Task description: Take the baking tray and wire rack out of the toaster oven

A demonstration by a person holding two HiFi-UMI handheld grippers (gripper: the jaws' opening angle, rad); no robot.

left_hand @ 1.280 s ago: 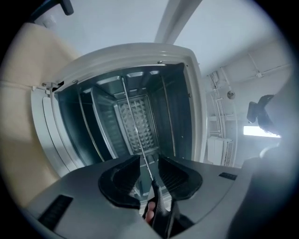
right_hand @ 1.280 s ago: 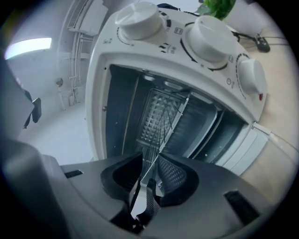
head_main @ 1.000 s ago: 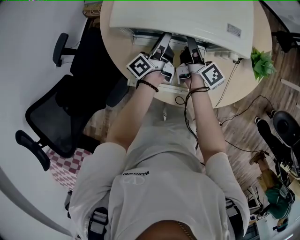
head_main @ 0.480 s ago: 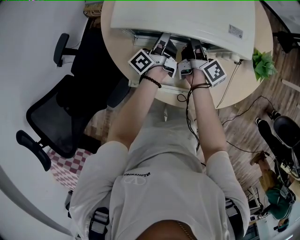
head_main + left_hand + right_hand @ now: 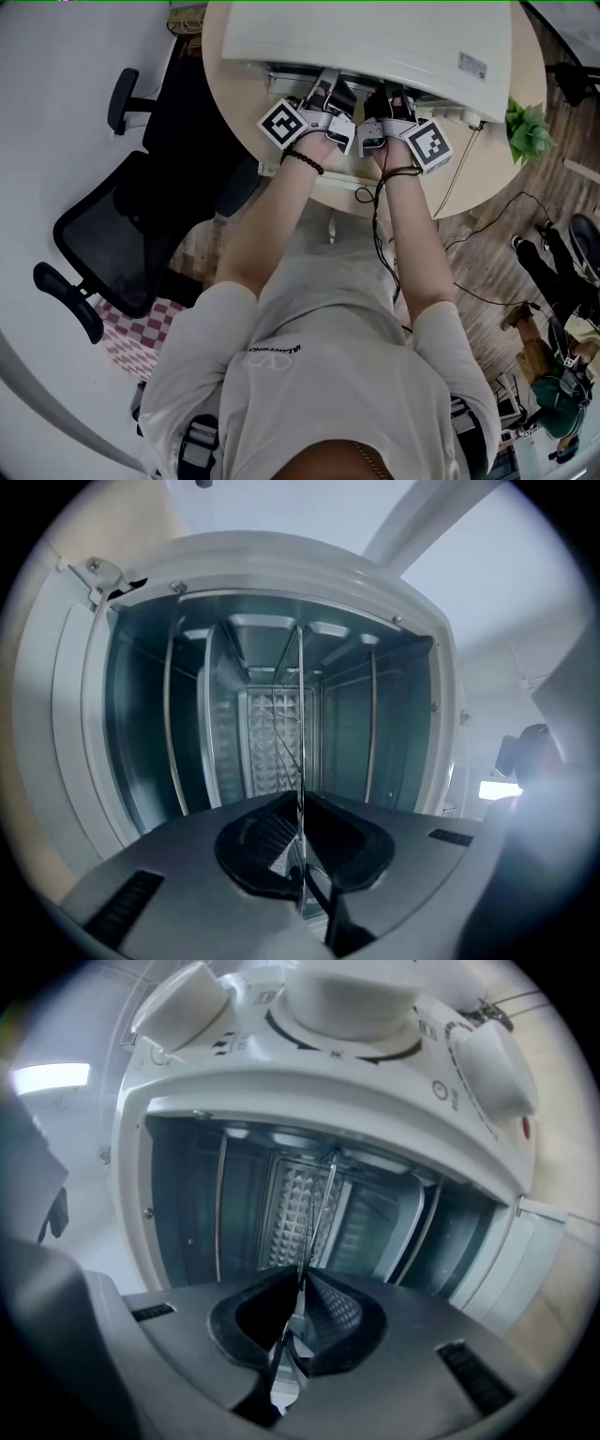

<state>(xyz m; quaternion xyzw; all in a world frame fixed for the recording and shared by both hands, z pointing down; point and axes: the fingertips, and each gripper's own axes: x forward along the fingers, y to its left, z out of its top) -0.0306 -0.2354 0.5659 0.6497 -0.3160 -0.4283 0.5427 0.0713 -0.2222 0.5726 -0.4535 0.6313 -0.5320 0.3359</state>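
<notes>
"Wire rack (image 5: 300, 752): where is it, and do you have it?"

"It's inside the toaster oven (image 5: 375, 37) on the surface (image 5: 487, 178), edge-on to me. My left fingers (image 5: 248, 846) and right fingers (image 5: 352, 1321) have just been closing, and now they pinch its near edge side by side. I can't pick out the baking tray separately in there."

"What could go wrong from here?"

"I'm only holding thin wire. If one hand pulls ahead of the other, the rack would likely skew and jam in the side rails. If the wire slips off a pad, the near end would drop. Anything riding on the rack might slide off if I tilt it."
</notes>
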